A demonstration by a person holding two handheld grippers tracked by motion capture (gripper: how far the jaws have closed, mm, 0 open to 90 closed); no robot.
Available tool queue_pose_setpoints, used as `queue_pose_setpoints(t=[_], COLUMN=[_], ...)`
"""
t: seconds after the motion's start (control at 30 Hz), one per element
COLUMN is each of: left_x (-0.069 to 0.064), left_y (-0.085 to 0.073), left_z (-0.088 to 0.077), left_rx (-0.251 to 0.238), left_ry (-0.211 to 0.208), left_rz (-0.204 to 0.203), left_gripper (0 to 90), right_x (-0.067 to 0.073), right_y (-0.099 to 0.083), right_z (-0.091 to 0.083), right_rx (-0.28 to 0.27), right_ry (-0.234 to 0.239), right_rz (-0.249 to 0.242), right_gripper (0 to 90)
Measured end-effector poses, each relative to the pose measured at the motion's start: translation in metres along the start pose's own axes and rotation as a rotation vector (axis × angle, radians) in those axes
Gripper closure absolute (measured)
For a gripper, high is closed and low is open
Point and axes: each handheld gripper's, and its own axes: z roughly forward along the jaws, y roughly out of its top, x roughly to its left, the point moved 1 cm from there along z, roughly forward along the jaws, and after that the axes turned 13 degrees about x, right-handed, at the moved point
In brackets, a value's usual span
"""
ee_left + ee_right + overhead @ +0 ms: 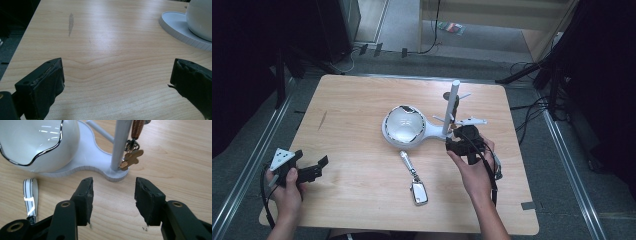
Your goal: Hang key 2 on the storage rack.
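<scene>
Right claw (113, 195) half open over bare wood, nothing between the two black jaws, tips aimed at the foot of the white stand (117, 173). In the high view, same claw (455, 139) right at the stand's base (432, 132), mostly buried under the hand and the trailing cable, so jaw gap hard to read from there. Brown gingerbread-figure charm (131, 158) dangling beside the upright pole (121, 142), just ahead of the jaws and clear of them; its brown handle cut off by the top edge of the right gripper view, hanging point not visible. White bowl with dark wavy rim (37, 142) seated on the stand's round end, cropped at the left and top. Striped strap (30, 195) lying on the tabletop (180, 165) at the left, lower end lost behind the claw's body.

From above, silver keychain (414, 181) flat on the tabletop below the bowl (403, 125), well apart from both claws. Thin pegs on the pole (451, 107) small and blurred, their load impossible to make out.

Left claw (116, 82) wide open, empty, held low over bare wood near the tabletop's near left corner (307, 170). Stand's rim and bowl side clipped at the top right of the left gripper view.
</scene>
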Motion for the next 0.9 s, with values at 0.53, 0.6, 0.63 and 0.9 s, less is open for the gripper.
queue_pose_setpoints(t=[0.53,0.6,0.63,0.9], left_x=[0.000,0.000,0.000,0.000], left_y=[0.000,0.000,0.000,0.000], left_z=[0.000,0.000,0.000,0.000], left_rx=[-0.001,-0.003,-0.003,-0.004], left_ry=[0.001,-0.001,-0.001,-0.004], left_rz=[0.000,-0.002,-0.002,-0.002], left_gripper=[0.0,0.0,0.0,0.0], right_x=[0.017,0.020,0.021,0.027], right_y=[-0.002,-0.002,-0.002,-0.002], right_z=[0.006,0.007,0.008,0.011], right_rx=[0.085,0.095,0.100,0.127], right_ry=[0.073,0.083,0.085,0.105], right_rz=[-0.050,-0.063,-0.069,-0.094], right_gripper=[51.9,51.9,52.3,54.5])
